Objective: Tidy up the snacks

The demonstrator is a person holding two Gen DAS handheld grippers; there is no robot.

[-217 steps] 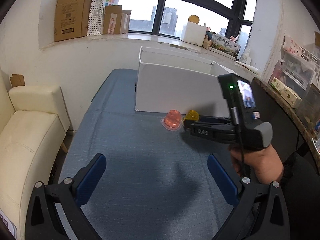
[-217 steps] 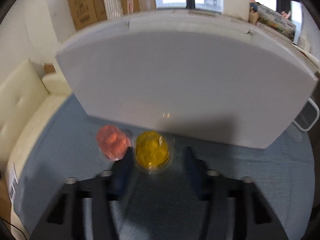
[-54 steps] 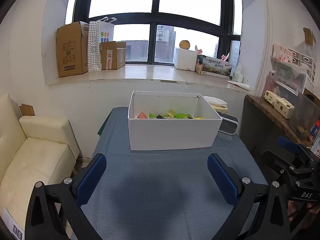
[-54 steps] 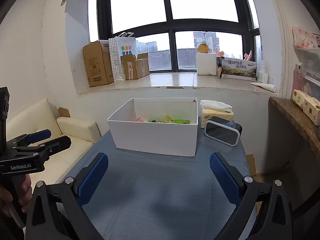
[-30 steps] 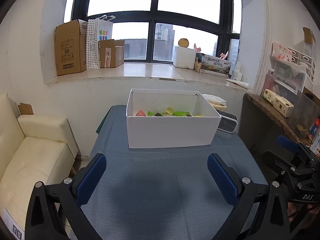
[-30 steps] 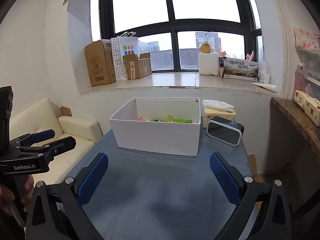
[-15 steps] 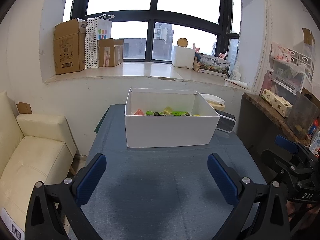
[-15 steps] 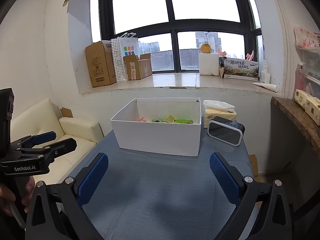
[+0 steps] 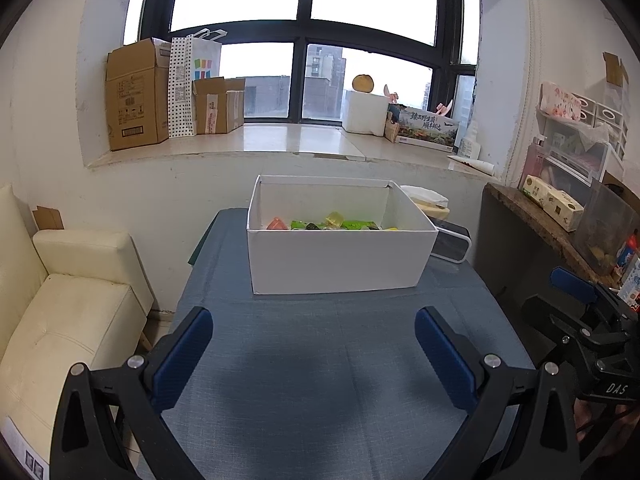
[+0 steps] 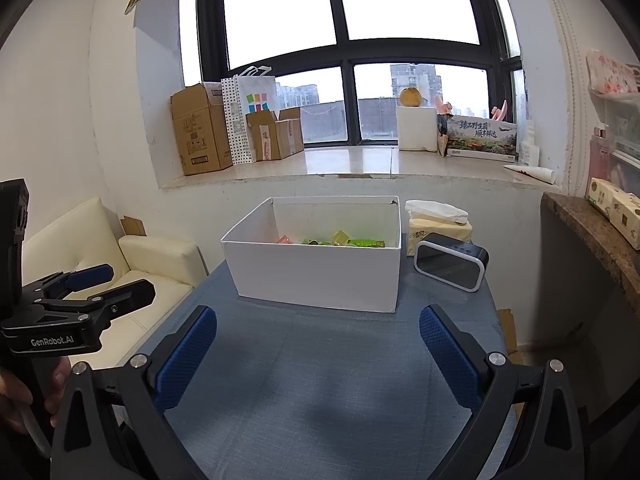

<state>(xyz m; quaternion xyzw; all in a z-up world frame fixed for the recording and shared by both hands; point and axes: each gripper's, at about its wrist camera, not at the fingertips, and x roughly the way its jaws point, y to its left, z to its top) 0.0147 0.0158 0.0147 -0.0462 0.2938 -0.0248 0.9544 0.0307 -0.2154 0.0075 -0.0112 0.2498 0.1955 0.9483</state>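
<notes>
Snacks (image 9: 328,224) lie inside the white box (image 9: 336,260), none on the bare blue cloth. Nearest, left hand-held gripper (image 9: 312,344) and right hand-held gripper (image 10: 318,340) both hover spread wide, empty, over the table's (image 9: 320,380) near edge. Box sits toward the far edge, speaker (image 10: 450,262) and tissue pack (image 10: 438,220) beside its right side.

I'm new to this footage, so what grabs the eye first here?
The open white cardboard box at the middle of the blue-grey tablecloth, holding colourful snack packets. Beside its right end stands a black speaker with a white rim. Both grippers, left and right, are open, holding nothing.
</notes>
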